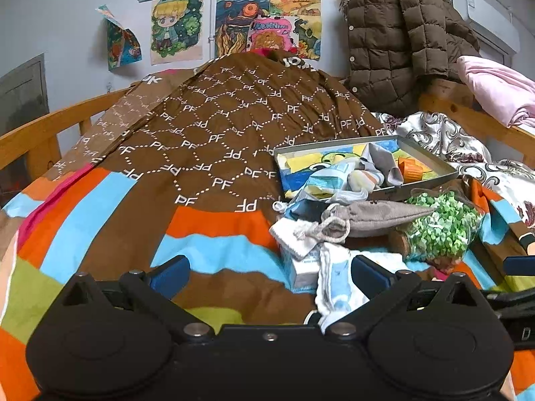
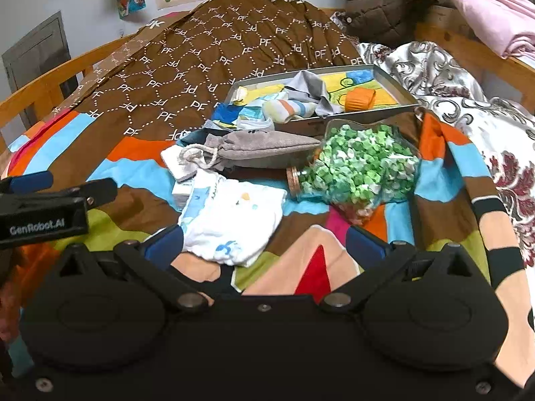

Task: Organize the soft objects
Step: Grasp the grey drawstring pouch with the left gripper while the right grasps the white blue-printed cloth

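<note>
On the bed (image 2: 110, 207) lie one grey drawstring pouch (image 2: 264, 148), one jar of green paper stars (image 2: 354, 170), one white garment (image 2: 234, 220) and one metal tray (image 2: 374, 117) holding two socks and one orange item. Left tongs (image 1: 267, 272) and right tongs (image 2: 264, 245) are both released, empty. The white garment lies at 11 o'clock, touching the right tongs' left finger; the tray at 1 o'clock.

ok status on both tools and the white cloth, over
Left tool open, empty. Right tool open, white cloth lying loose by its left finger. Grey pouch and jar of green stars just beyond; tray behind.
</note>
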Available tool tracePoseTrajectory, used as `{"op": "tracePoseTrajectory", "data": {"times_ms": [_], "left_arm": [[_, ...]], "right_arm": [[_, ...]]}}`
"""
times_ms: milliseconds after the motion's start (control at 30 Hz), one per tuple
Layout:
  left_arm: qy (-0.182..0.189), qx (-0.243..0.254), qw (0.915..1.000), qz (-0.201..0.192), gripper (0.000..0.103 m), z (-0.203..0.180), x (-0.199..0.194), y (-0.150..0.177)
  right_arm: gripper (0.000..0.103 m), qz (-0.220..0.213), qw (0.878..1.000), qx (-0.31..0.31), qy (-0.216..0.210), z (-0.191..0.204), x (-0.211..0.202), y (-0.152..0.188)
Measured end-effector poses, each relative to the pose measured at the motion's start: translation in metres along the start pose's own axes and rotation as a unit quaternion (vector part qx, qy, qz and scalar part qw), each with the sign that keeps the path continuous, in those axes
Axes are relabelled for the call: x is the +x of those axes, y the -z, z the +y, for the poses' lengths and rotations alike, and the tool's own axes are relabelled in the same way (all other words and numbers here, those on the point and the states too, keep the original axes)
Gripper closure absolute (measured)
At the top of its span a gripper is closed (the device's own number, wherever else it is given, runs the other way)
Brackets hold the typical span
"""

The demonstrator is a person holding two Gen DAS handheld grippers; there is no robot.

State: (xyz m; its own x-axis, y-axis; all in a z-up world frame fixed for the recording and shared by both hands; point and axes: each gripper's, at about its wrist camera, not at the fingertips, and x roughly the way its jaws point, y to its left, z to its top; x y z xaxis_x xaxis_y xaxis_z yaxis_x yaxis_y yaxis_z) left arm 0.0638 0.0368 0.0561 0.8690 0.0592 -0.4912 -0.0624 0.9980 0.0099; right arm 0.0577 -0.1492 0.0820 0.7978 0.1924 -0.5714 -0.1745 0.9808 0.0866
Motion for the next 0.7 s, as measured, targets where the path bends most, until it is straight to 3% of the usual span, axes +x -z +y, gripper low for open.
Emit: {"op": "tracePoseTrajectory", "data": {"times_ms": [167, 333, 700], "left_arm": [[0.03, 0.01, 0.9995, -0.009, 0.001, -0.004, 0.018, -0.011], [0.073, 0.058, 0.9955, -0.017, 0.001, -0.015, 0.045, -0.025], [0.118, 0.129, 0.9845, -0.009, 0.001, -0.025, 0.105, -0.053]], "right_arm": [[0.001, -0.015, 1.0, -0.028, 0.001, 0.006, 0.007, -0.007], [0.001, -0.013, 0.998, -0.053, 0.006, 0.01, 0.023, -0.013], [0.001, -0.022, 0.997, -0.078, 0.0, 0.015, 0.057, -0.021]]}}
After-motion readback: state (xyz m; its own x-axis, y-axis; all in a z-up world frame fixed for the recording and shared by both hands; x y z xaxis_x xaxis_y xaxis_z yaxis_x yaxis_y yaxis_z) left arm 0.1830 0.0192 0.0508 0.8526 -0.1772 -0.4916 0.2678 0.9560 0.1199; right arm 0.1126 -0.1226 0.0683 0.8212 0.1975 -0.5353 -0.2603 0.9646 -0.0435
